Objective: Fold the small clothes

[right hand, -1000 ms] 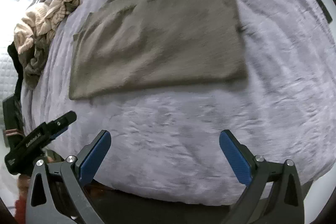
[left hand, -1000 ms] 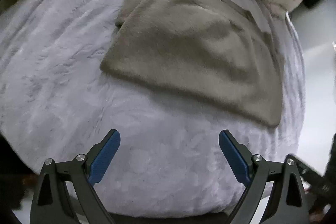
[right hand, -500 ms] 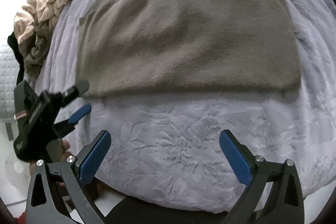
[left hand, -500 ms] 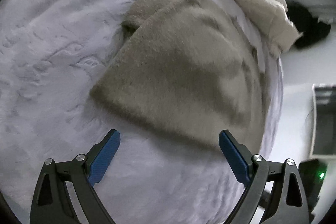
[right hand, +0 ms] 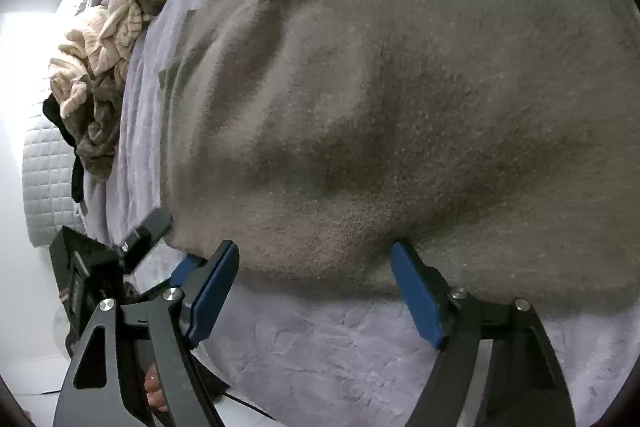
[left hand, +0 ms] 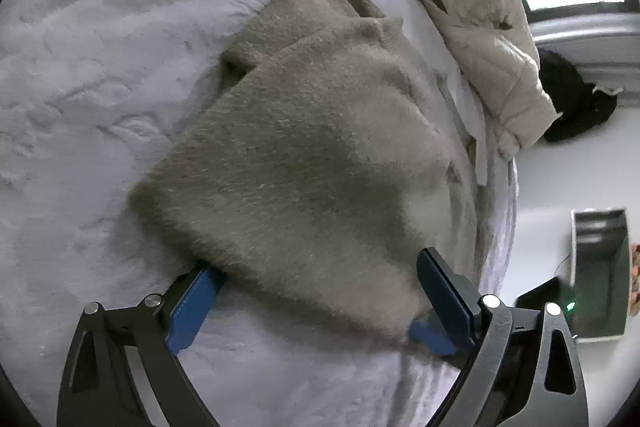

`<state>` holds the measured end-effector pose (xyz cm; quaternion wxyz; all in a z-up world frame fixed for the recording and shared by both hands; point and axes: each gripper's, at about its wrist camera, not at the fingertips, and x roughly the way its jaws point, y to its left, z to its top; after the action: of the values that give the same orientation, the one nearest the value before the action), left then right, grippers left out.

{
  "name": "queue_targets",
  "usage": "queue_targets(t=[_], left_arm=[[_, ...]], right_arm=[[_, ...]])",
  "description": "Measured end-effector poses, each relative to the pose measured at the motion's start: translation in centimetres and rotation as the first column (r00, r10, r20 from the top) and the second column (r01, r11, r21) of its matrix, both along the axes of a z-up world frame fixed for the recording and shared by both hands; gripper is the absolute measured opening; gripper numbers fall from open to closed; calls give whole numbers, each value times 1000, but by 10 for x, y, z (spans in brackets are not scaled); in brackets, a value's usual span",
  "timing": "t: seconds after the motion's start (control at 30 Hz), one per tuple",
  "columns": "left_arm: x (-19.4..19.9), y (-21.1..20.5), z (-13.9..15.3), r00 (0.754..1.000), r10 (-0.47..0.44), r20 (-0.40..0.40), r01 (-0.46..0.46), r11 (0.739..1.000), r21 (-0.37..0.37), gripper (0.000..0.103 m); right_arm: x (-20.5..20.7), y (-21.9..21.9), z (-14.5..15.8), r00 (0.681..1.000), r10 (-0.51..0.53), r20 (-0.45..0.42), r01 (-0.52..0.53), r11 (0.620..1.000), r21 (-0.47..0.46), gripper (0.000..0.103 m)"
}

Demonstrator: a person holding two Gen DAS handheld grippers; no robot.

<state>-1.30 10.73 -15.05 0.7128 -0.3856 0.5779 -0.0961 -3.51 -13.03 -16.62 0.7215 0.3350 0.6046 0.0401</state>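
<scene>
Lavender plush blanket point(left hand: 100, 75) covers the bed, taupe fuzzy sweater point(left hand: 320, 155) lying flat on it, folded in half. Left gripper point(left hand: 316, 291) at 6 o'clock of its view, fingers spread wide, straddling the sweater's near hem; left fingertip tucked under the fabric edge, nothing pinched. Right gripper point(right hand: 316, 279) also spread wide at the same hem, further along, right fingertip touching or under the fuzz. Cream puffy jacket point(left hand: 484, 51) at 1 o'clock beyond the sweater. Pile of clothes point(right hand: 100, 67) at 9 o'clock in right view. Grey bin point(left hand: 600, 267) on the floor at 4 o'clock.
</scene>
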Motion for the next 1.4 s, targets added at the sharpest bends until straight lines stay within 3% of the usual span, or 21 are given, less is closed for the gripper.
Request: queue_targets(t=[0.1,0.2,0.3,0.4,0.47,0.53,0.63,0.67,0.73,0.77,0.8,0.83,0.9,0.93,0.97,1.03,1.07,1.2,1.27,1.33,1.4], left_arm=[[4,-1,-7,999,32,-5,-32,999,-8,95],[10,-3,-7,998,64,-10,-64,997,31,95],[14,-7,14,994,86,72,-92,993,79,95],[22,-21,35,985,38,166,-67,983,171,95],[28,-26,29,989,21,145,-60,962,267,83],[33,-25,16,997,15,82,-41,946,322,42],[34,-17,10,997,26,76,-51,937,344,15],[33,-20,16,995,4,101,-42,926,375,12],[33,-36,30,983,-95,155,6,869,496,12],[31,-50,38,966,-183,184,42,811,584,12],[30,-58,42,953,-231,197,59,777,626,12],[26,-73,48,922,-320,217,84,713,696,12],[23,-89,53,881,-414,229,107,646,756,12],[22,-92,55,869,-438,230,113,628,770,12],[22,-94,56,858,-460,231,119,613,781,12],[23,-95,59,847,-476,236,122,606,786,12],[24,-97,60,843,-483,237,123,602,789,12],[14,-98,60,801,-548,240,135,556,820,12],[10,-101,60,776,-583,240,143,534,833,12],[5,-98,59,774,-585,242,150,540,828,12],[2,-96,59,773,-585,245,154,547,823,12]], right_arm=[[-3,-4,-6,1000,-2,9,1,1000,29,80],[-5,-8,-8,1000,-9,8,8,999,53,80],[-7,-7,-6,1000,7,13,-7,999,42,80],[-9,-4,-6,999,35,27,-35,999,20,80],[-8,-2,-5,998,49,26,-50,999,12,80],[-8,-2,-2,998,60,11,-60,998,10,80],[-6,-5,12,997,82,-2,-82,997,-14,81],[-5,-8,19,996,89,1,-89,996,-20,81],[1,-16,37,995,98,13,-97,995,-27,81],[7,-19,44,995,103,15,-102,994,-34,81],[16,-22,54,993,115,18,-114,992,-44,81],[25,-23,63,991,131,21,-129,990,-49,82],[51,-20,80,982,186,24,-184,982,-46,84],[65,-14,87,975,221,19,-220,975,-43,85],[79,-6,94,966,258,19,-257,965,-47,86],[113,21,104,933,359,2,-358,932,-58,101],[124,33,104,916,401,-13,-401,914,-53,103],[182,98,93,828,549,-118,-558,827,-72,103],[204,124,79,801,572,-179,-589,806,-58,103],[217,148,61,774,586,-240,-609,792,-31,103],[227,171,49,741,611,-278,-650,756,-70,103]])
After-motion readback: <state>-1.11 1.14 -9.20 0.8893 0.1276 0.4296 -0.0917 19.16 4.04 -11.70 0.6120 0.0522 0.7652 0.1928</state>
